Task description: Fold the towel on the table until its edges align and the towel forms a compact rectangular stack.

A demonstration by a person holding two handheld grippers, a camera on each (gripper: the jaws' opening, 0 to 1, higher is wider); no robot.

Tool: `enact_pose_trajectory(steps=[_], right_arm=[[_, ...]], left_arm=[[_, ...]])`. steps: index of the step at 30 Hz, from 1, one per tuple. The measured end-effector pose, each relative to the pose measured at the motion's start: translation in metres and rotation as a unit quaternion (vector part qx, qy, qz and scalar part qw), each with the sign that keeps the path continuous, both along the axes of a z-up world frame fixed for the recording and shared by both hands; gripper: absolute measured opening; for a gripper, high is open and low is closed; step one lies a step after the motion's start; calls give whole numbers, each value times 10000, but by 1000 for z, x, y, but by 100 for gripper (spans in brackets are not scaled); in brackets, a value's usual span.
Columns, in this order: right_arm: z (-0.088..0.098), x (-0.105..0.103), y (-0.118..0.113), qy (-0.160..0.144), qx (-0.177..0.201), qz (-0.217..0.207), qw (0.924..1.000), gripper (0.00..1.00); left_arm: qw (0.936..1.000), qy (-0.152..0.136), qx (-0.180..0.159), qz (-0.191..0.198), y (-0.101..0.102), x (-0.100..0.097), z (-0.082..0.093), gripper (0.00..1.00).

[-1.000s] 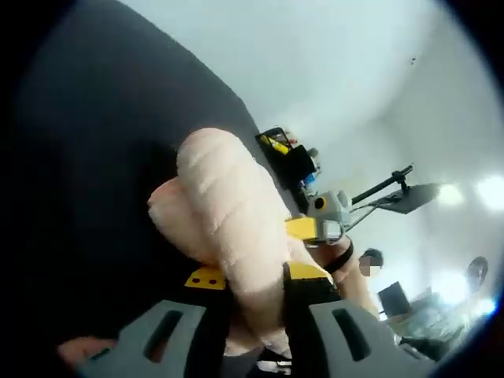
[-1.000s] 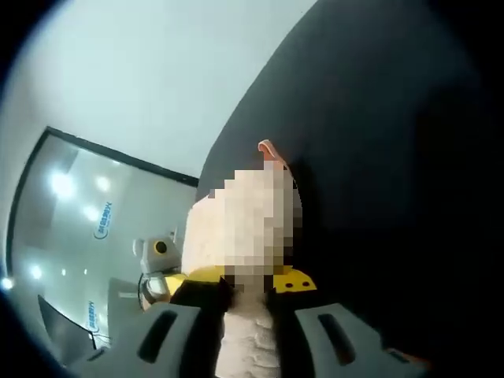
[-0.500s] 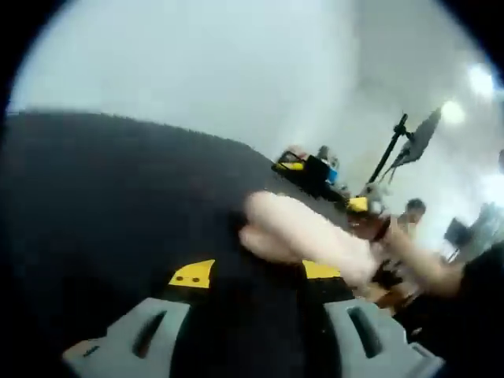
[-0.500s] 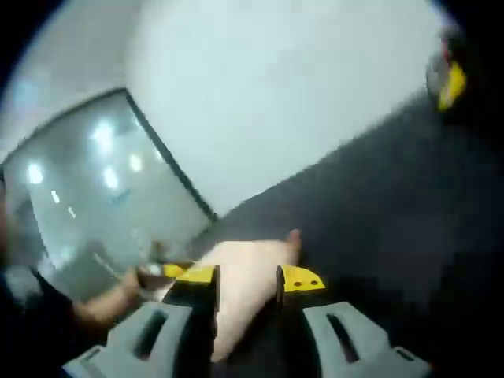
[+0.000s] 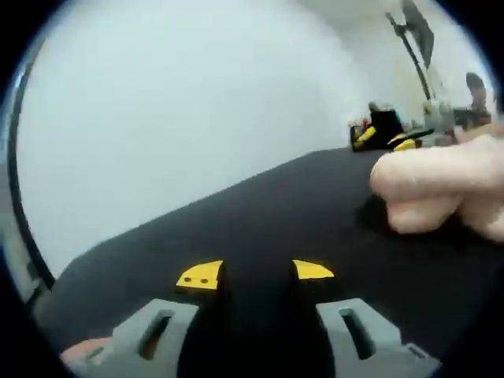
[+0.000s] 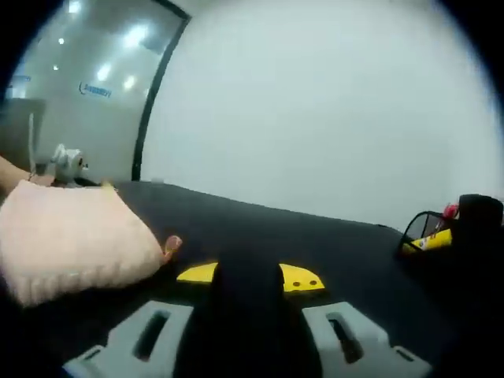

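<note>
A: Where is the pale pink, ribbed cloth towel (image 6: 67, 240)?

B: It lies bunched in a soft heap on the black-topped desk (image 6: 315, 244). In the right gripper view it sits to the left of the right gripper (image 6: 246, 277), near it but apart from it. A small orange tag shows at the towel's nearer corner. In the left gripper view the towel (image 5: 441, 189) lies to the right of the left gripper (image 5: 256, 273), again apart from it, with its folds rounded and blurred.

A: Are the jaws holding it?

B: No. The left gripper's grey jaws with yellow tips stand apart with only dark desk surface between them. The right gripper's jaws are the same, parted and holding nothing.

A: What else is around the towel?

B: Beyond the towel in the left gripper view there is a dark cluster of black and yellow equipment (image 5: 382, 134) at the far edge of the desk, and a tall black stand (image 5: 417, 39) rises behind it. In the right gripper view a black wire holder with yellow and red items (image 6: 453, 228) sits on the desk well to the right of the towel. Behind the towel stands a small grey and yellow device (image 6: 69, 163), and past that a glass partition with a dark frame (image 6: 87, 87). A plain white wall (image 6: 331, 110) backs the desk.
</note>
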State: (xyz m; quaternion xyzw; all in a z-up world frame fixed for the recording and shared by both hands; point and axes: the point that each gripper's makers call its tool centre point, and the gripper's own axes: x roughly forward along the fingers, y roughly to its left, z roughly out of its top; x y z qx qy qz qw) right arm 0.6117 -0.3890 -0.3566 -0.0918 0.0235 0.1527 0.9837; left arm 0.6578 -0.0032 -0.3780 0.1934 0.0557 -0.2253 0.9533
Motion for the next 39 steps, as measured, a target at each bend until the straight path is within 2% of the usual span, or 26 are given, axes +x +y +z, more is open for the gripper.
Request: enact_pose_trajectory(steps=[1,2,3,5,6,7,9,11,12,15,18,19,20,21,29,39], right_arm=[[13,-1,-2,-279,304,-45,9991,27],[10,0,-12,-153,343,-231,9990,27],[1,6,-22,59,321,-482,9983,27],[-17,12,-49,360,40,-948,9948,27],[-24,12,-58,516,-116,-1112,9924,26],[-27,12,-56,636,-147,-1165,9911,26],[-26,12,-48,618,139,-1035,9926,26],[-26,10,-42,622,20,-947,9936,26],[-28,10,-41,654,-106,-897,9938,26],[-27,10,-37,642,-96,-867,9941,26],[-28,8,-30,610,-197,-754,9951,26],[-29,8,-29,616,-255,-747,9950,26],[-31,8,-29,636,-337,-736,9947,26],[-31,8,-31,636,-329,-755,9946,26],[-33,3,-28,716,-181,-766,9943,26],[-33,3,-31,695,-230,-817,9940,26]], left_arm=[[9985,-348,-405,-123,-2,-1,16,34],[9969,-429,-641,-156,-3,-3,22,34],[9950,-336,-937,-31,6,-2,24,32],[9959,177,-778,420,28,7,2,29],[9943,451,-776,577,35,11,-9,29],[9921,627,-922,582,33,7,-12,29],[9936,538,-908,412,29,2,-10,27],[9953,420,-807,335,33,6,-8,26],[9951,373,-851,327,33,5,-5,26],[9946,246,-974,242,31,3,1,24],[9965,537,-614,170,30,-1,-15,24],[9967,709,-333,196,31,-3,-24,24],[9964,560,-631,97,20,-5,-13,22],[9969,578,-528,54,19,-5,-14,22],[9958,655,-647,-11,17,-3,-16,22],[9956,665,-644,-115,14,-5,-16,22]])
